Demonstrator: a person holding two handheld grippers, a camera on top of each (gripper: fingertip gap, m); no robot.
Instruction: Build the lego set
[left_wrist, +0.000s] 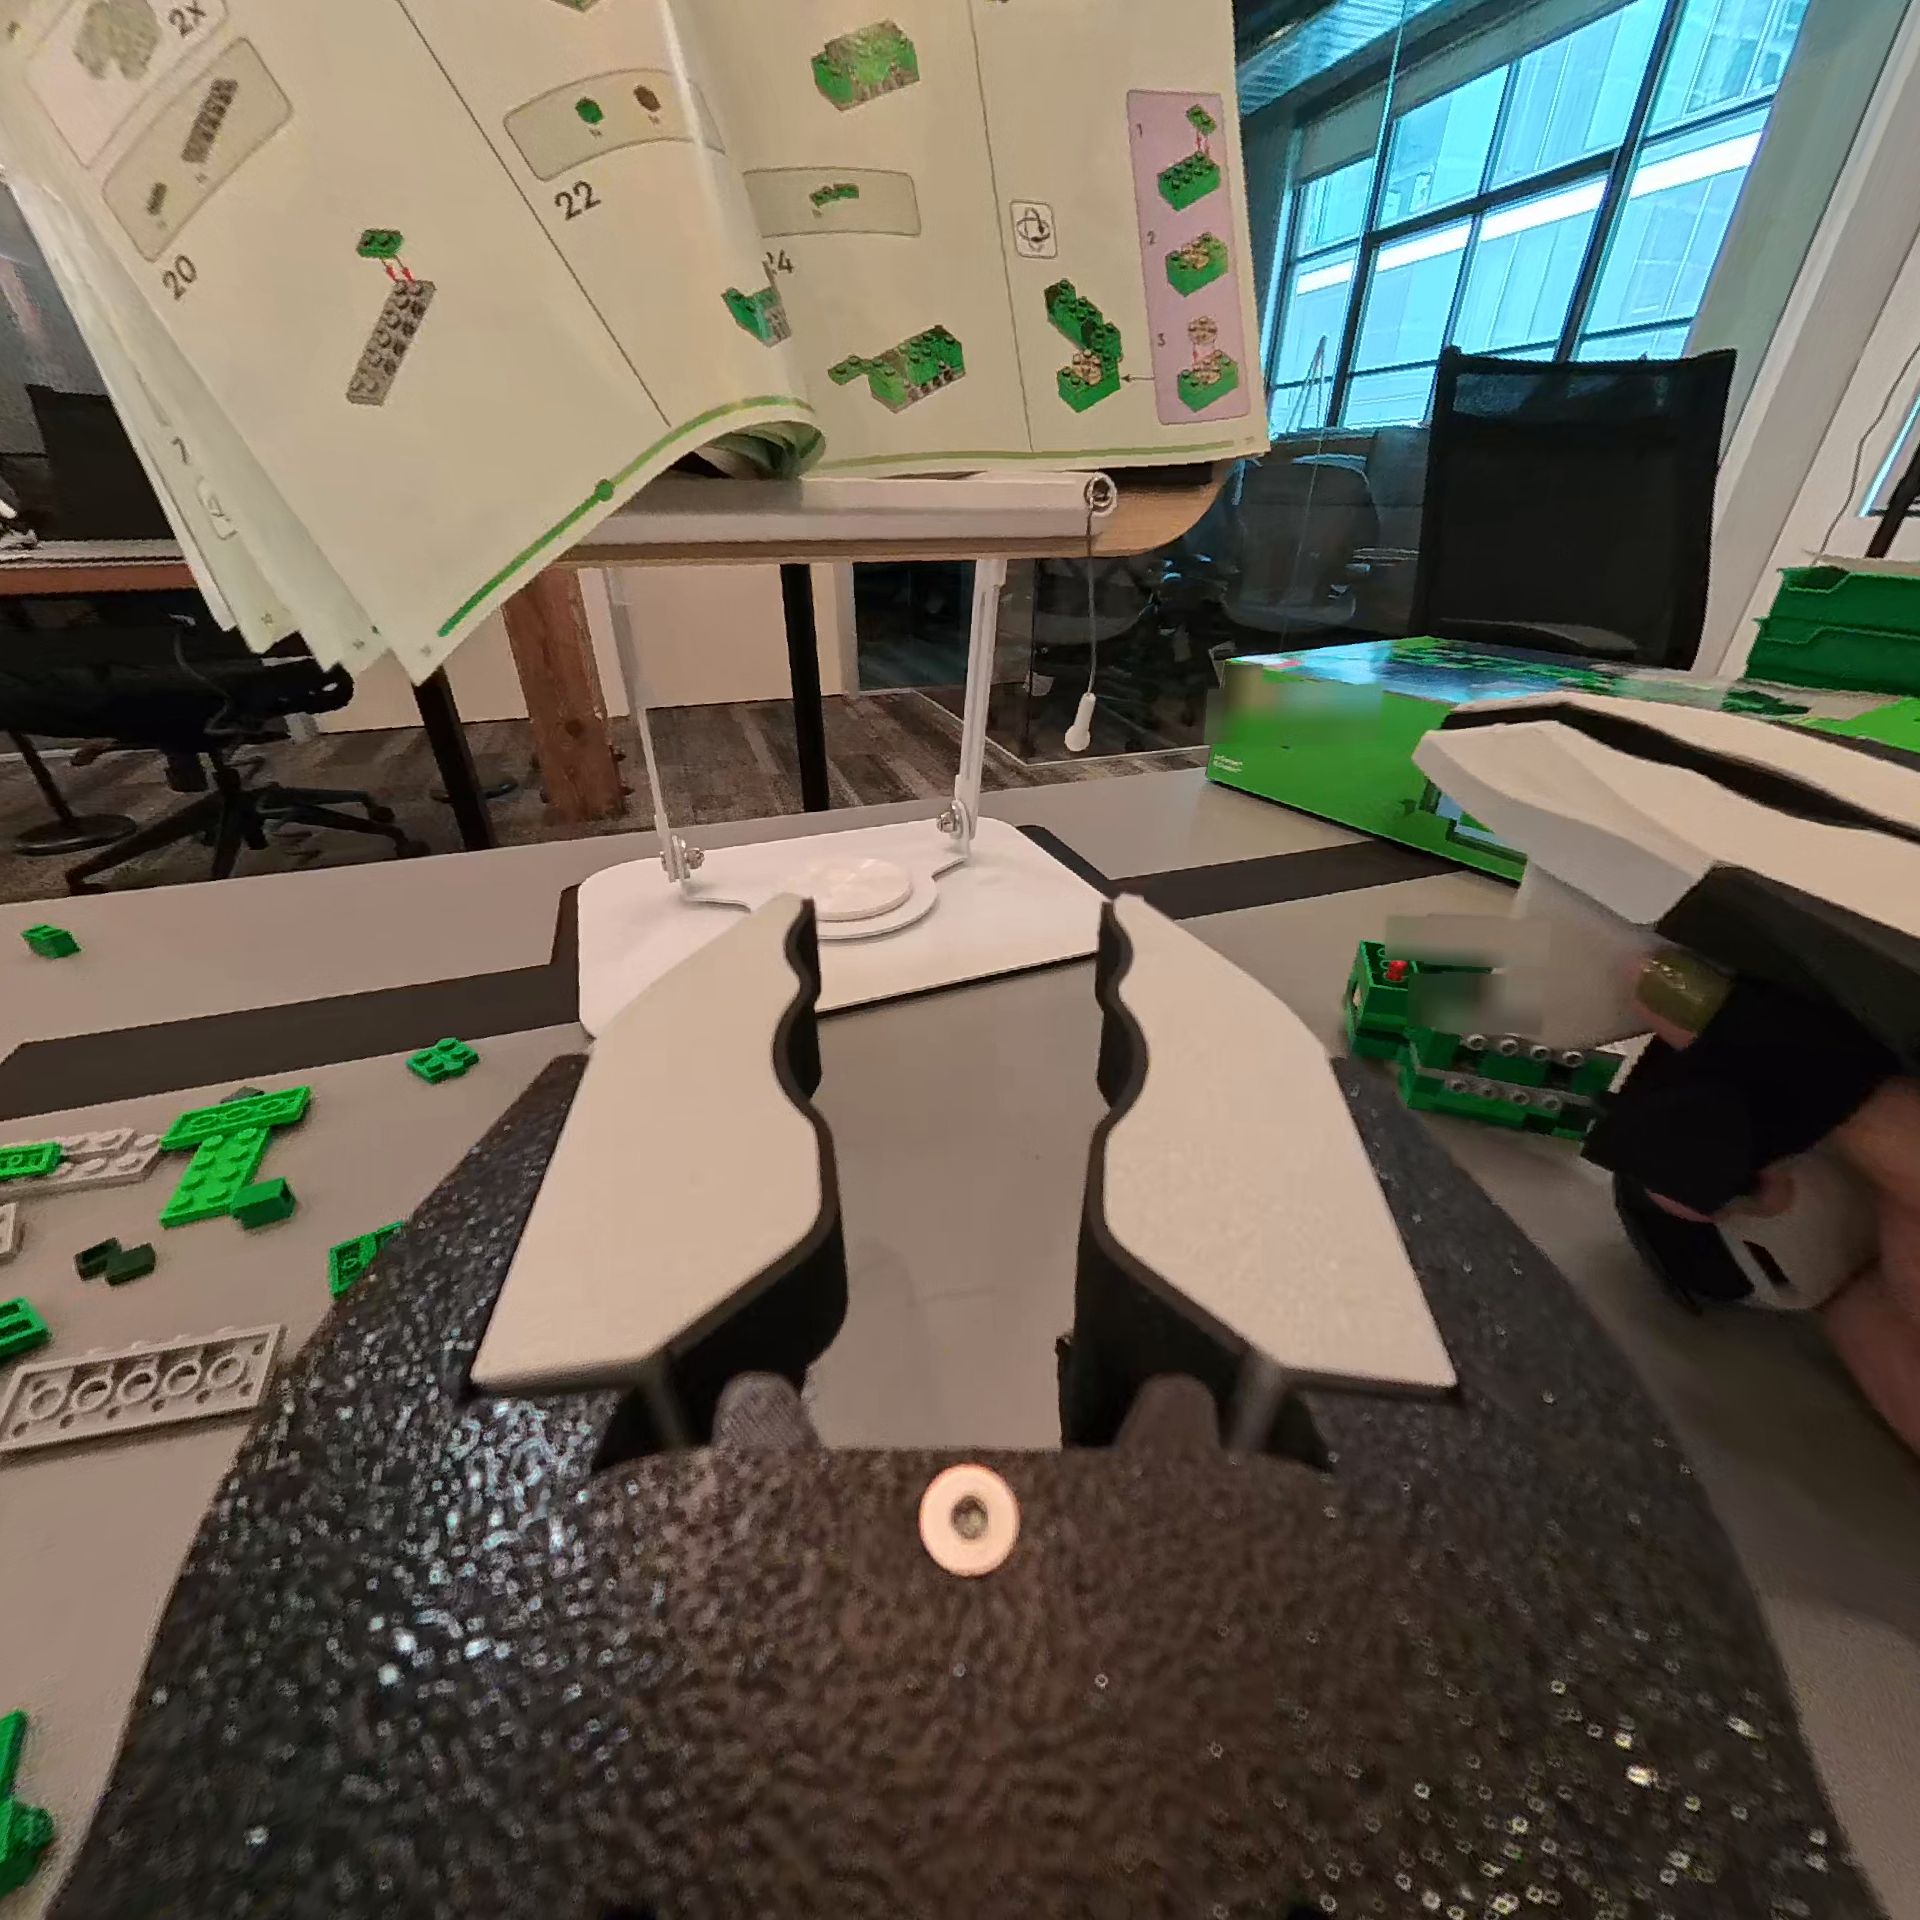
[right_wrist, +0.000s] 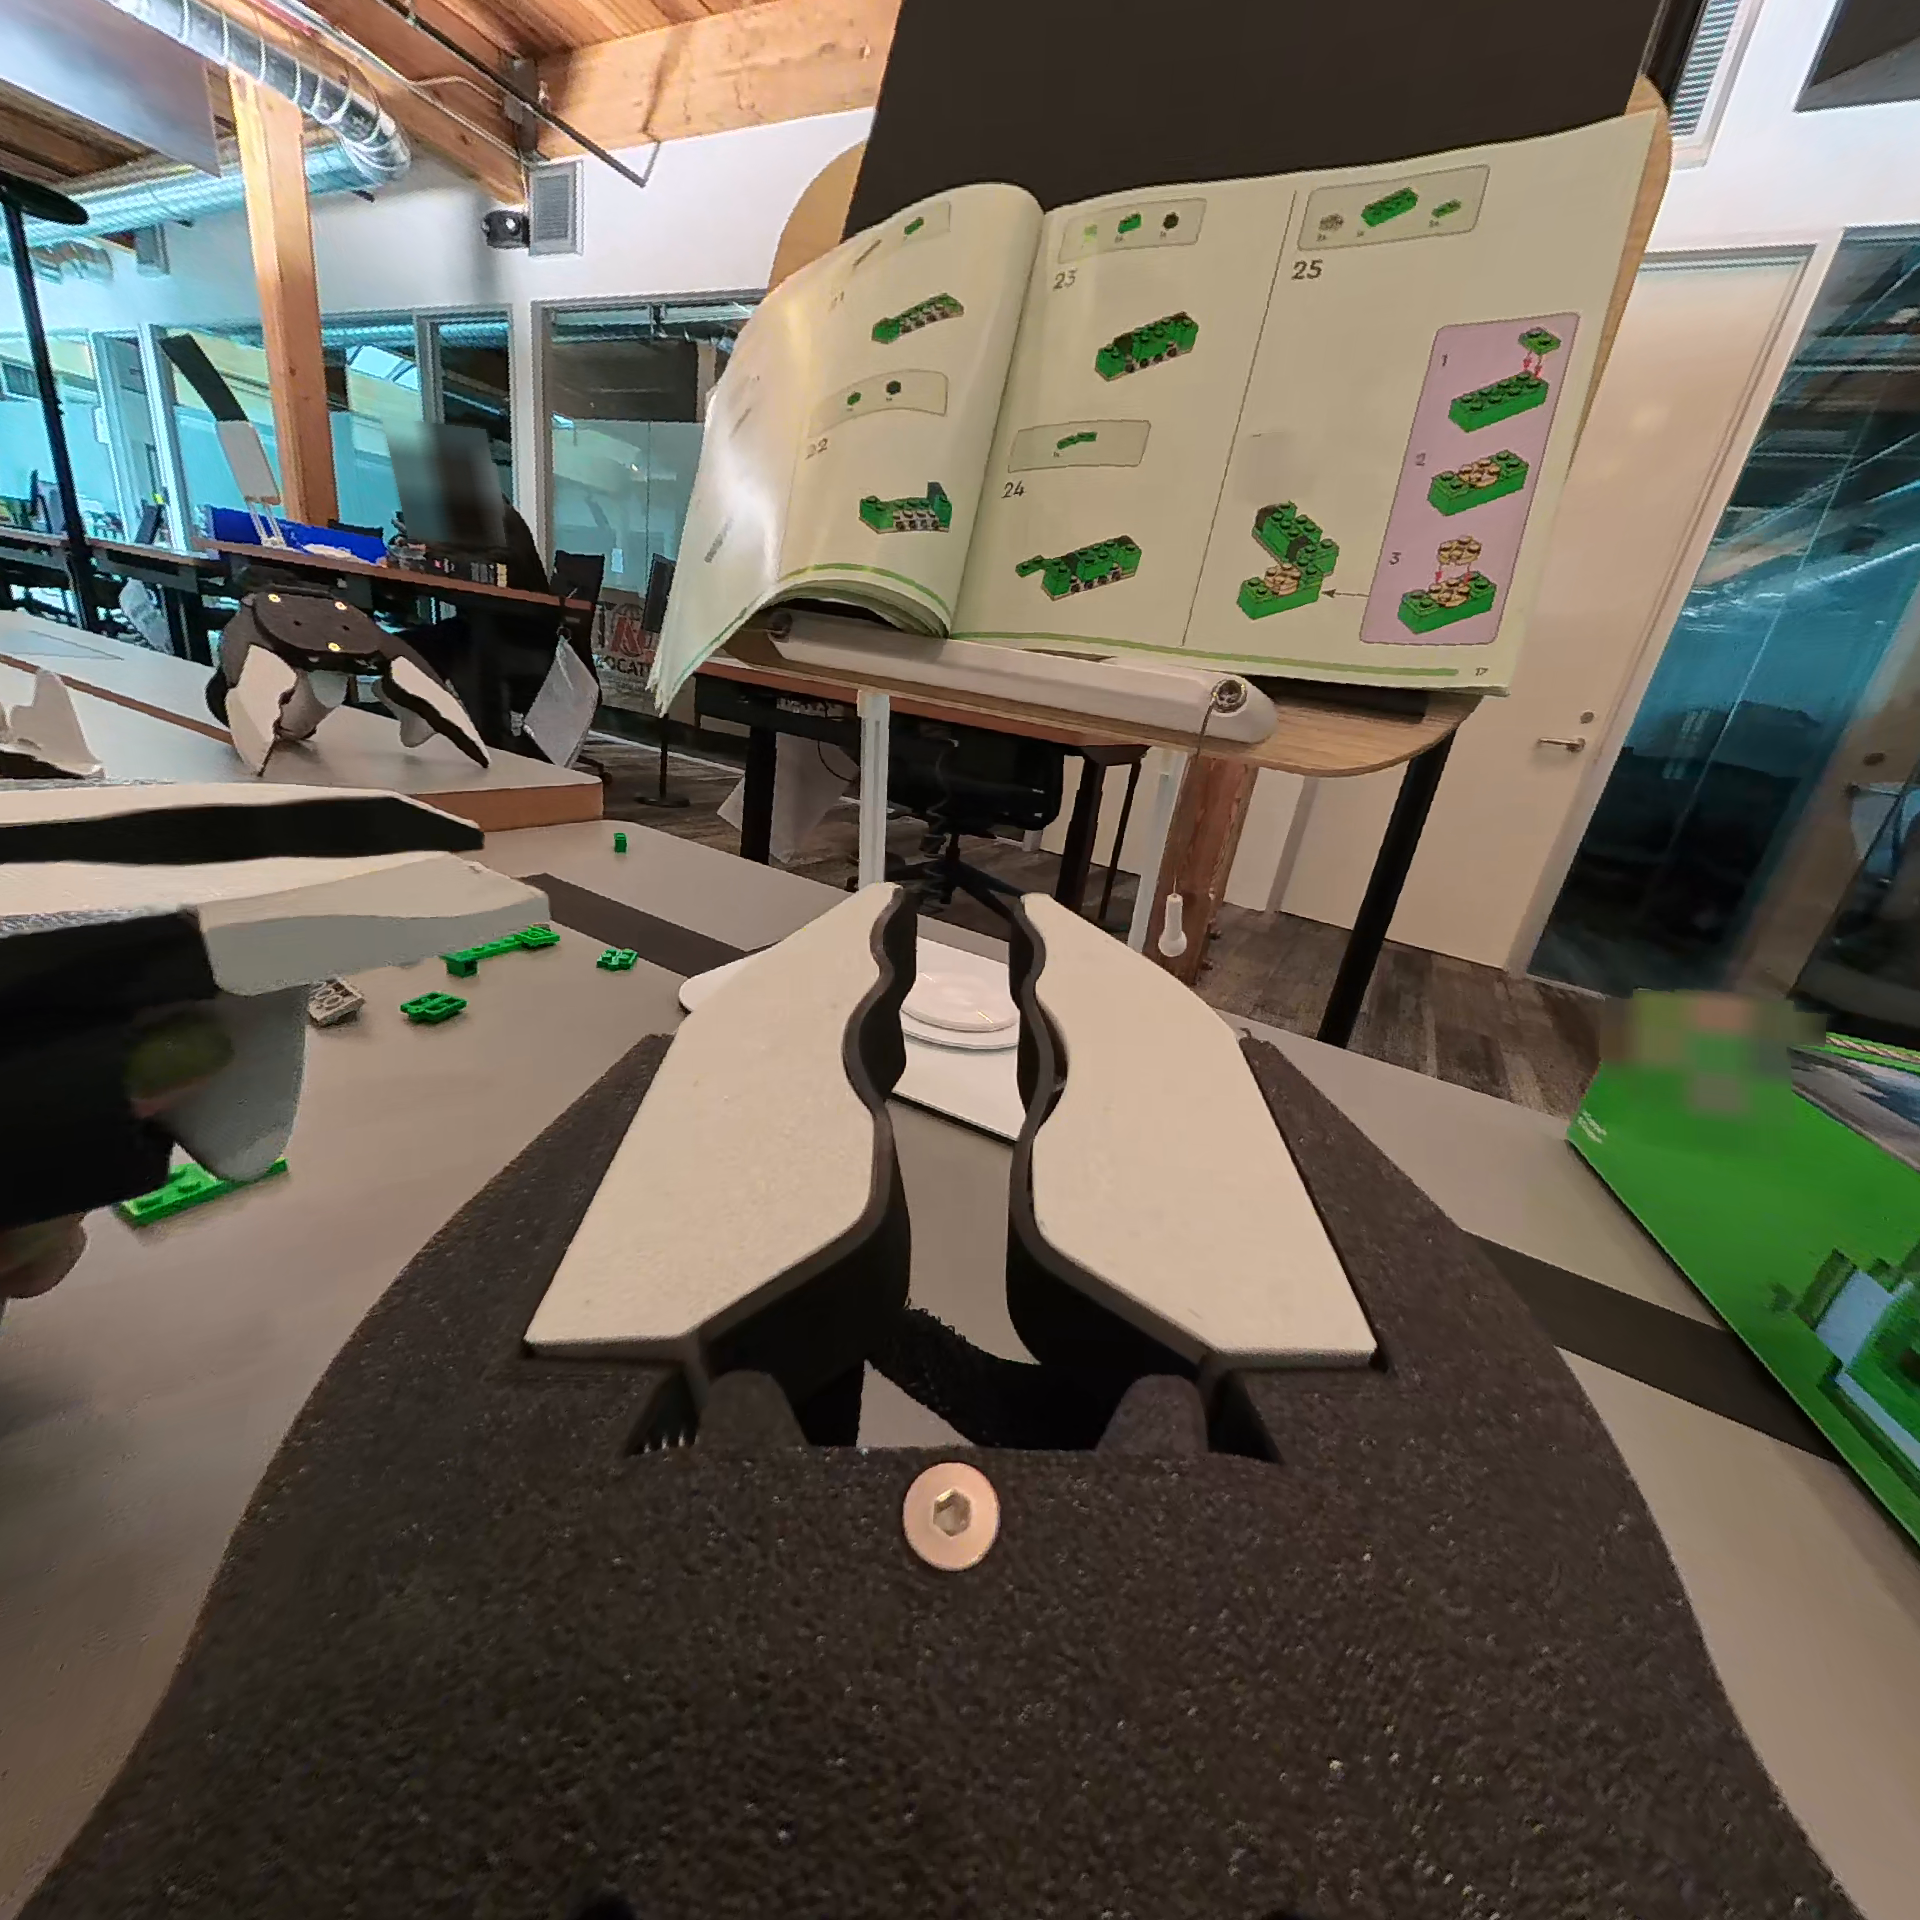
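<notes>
Two grippers, both empty, are hovering over the table while I am reading the booklet. My left gripper (left_wrist: 956, 966) is standing wide open with nothing between its fingers, pointing at the white stand base (left_wrist: 831, 914). My right gripper (right_wrist: 961, 956) is standing only narrowly open, also holding nothing.

Going outward on the left, loose green pieces (left_wrist: 234, 1153) and a grey plate (left_wrist: 140, 1387) are lying scattered on the table (left_wrist: 312, 956). On the right, the half-built green block (left_wrist: 1475, 1060) is sitting just beyond my right gripper's tip, near the green box (left_wrist: 1340, 727). Above, the instruction booklet (right_wrist: 1143, 436) is resting open on its stand, its left pages sagging.

I am judging that this is the moment for matching the next pictured step to a loose piece. To do it well, I should be picking by stud count and colour, approaching the piece from above with fingers straddling its short sides, and steadying the half-built block with my right gripper before pressing anything down. Small pieces are lying close together, so I am risking nudging neighbours.
</notes>
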